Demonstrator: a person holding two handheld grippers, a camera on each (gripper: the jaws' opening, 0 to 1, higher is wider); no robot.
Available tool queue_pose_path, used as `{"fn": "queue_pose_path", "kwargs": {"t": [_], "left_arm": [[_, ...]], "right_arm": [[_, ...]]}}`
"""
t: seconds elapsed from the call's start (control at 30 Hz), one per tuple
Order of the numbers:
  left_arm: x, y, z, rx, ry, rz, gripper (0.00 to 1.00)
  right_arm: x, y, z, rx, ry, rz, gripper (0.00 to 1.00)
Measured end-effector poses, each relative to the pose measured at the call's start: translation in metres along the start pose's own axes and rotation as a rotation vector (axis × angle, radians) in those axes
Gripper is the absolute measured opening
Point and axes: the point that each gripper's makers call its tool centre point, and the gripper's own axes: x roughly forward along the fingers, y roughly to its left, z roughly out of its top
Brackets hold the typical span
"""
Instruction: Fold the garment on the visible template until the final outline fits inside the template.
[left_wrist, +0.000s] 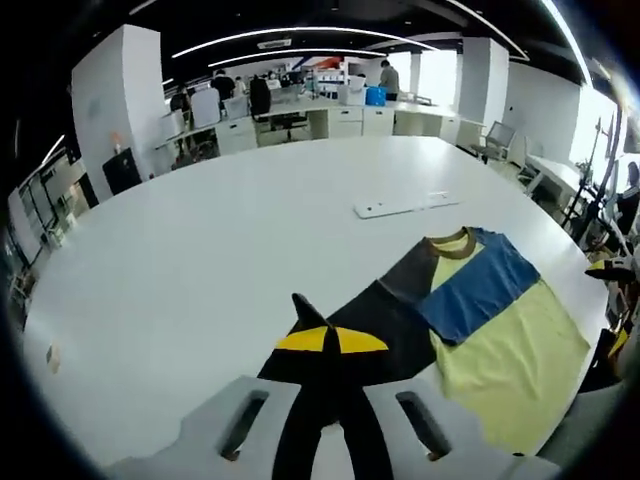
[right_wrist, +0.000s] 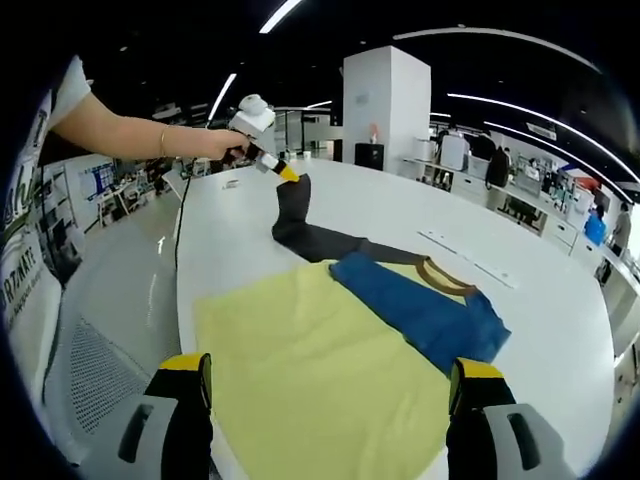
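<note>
- Right gripper view: garment (right_wrist: 330, 370), yellow w/ blue panel and dark sleeve (right_wrist: 310, 235), lies flat on white table (right_wrist: 560, 300).
- Left gripper (right_wrist: 285, 172) clenched on sleeve tip, lifted; right gripper (right_wrist: 330, 385) released, above hem.
- Advice: carry sleeve across body, keep it taut.
- Template outline hard to make out; near hem cut off.

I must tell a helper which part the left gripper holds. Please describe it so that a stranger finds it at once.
On the large white table lies a yellow T-shirt. One sleeve is blue and lies flat; the dark grey sleeve is lifted, pinched in the left gripper.
</note>
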Motion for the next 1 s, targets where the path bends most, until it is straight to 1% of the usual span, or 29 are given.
{"fn": "queue_pose_path", "kwargs": {"t": [0.07,0.17,0.37,0.47,0.5,0.6,0.73,0.83,0.87,0.93,0.97,1.0], "left_arm": [[0.002,-0.005,0.004,-0.001,-0.005,-0.006,0.00],[0.007,-0.015,0.008,0.025,-0.002,-0.023,0.00],[0.012,-0.040,0.021,0.060,-0.010,-0.077,0.00],[0.015,-0.050,0.028,0.059,-0.015,-0.097,0.00],[0.016,-0.056,0.030,0.063,-0.018,-0.114,0.00],[0.019,-0.062,0.032,0.078,-0.012,-0.112,0.00],[0.024,-0.074,0.040,0.048,-0.027,-0.141,0.00],[0.029,-0.081,0.044,0.039,-0.033,-0.147,0.00],[0.029,-0.089,0.045,0.035,-0.038,-0.160,0.00],[0.029,-0.096,0.050,0.016,-0.047,-0.176,0.00],[0.029,-0.097,0.053,0.006,-0.059,-0.171,0.00],[0.029,-0.098,0.056,0.014,-0.069,-0.168,0.00]], "right_arm": [[0.000,0.001,-0.001,0.000,-0.001,0.002,0.99],[-0.001,0.002,-0.001,0.000,-0.004,-0.003,0.99],[-0.003,0.003,-0.005,0.001,0.001,-0.009,0.99],[-0.003,0.004,-0.005,0.005,-0.009,-0.010,0.99],[-0.003,0.003,-0.005,0.005,-0.012,-0.012,0.99],[-0.004,0.004,-0.006,0.002,-0.015,-0.013,0.99],[-0.005,0.005,-0.007,0.009,-0.018,-0.012,0.99],[-0.006,0.004,-0.009,0.009,-0.012,-0.010,0.99],[-0.006,0.004,-0.010,0.008,-0.010,-0.009,0.99],[-0.008,0.002,-0.011,0.007,-0.009,-0.012,0.99],[-0.008,0.002,-0.011,0.008,-0.008,-0.012,0.99],[-0.009,0.001,-0.011,0.009,-0.008,-0.015,0.99]]}}
